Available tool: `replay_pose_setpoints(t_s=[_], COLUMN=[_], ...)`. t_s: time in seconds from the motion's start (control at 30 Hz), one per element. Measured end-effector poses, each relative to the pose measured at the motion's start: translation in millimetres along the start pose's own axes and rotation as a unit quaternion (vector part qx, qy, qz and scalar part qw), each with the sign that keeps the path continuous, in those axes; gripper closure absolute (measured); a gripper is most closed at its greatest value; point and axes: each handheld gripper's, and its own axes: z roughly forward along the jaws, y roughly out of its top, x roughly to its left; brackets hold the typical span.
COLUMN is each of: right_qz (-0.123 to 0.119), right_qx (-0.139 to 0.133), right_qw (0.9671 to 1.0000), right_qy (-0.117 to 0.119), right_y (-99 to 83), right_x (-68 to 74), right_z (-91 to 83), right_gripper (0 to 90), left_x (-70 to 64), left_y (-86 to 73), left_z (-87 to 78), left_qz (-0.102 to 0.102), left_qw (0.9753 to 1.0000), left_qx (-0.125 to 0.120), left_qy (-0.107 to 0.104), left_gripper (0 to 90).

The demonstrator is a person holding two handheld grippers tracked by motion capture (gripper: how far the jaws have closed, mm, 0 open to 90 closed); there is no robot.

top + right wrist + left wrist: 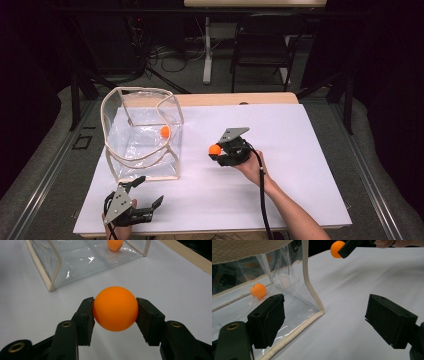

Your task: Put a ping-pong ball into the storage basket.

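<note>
My right gripper [218, 151] is shut on an orange ball [214, 149], held a little above the white sheet to the right of the clear bag. In the right gripper view the orange ball [115, 308] sits squeezed between both black jaws. A clear plastic bag [142, 135] with cream trim stands open at the left, with a second orange ball [165, 132] inside it. My left gripper [148, 193] rests open near the front left edge, just in front of the bag. The left gripper view has the bag's corner [320, 310] between the jaws and the inner ball [258, 290] behind the plastic.
A white sheet [280, 150] covers the wooden table top [235, 99]. Behind the table stand a black chair [262, 42] and a white table leg [207, 50], with cables on the floor. Dark curtains close both sides.
</note>
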Motion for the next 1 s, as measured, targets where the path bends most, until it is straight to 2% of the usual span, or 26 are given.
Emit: replay_pose_setpoints(t_s=[0.2,0.6,1.0], right_qz=[0.002,-0.011,-0.021], right_qx=[-0.004,-0.011,-0.014], right_qw=[1.0,0.9997,0.9994], right_qy=[0.008,0.017,0.026], right_y=[0.5,5.7,11.4], right_x=[2.6,12.4,20.8], right_z=[0.7,0.0,10.9], right_gripper=[50.9,50.9,50.9], left_x=[1.1,1.7,2.5], left_y=[0.3,0.1,-1.2], left_z=[-0.3,-1.3,-0.3], left_qz=[-0.001,0.001,-0.001], left_qw=[1.0,1.0,1.0], left_qx=[0.0,0.002,0.005], left_qy=[0.003,0.004,0.004], left_gripper=[15.6,15.6,15.6])
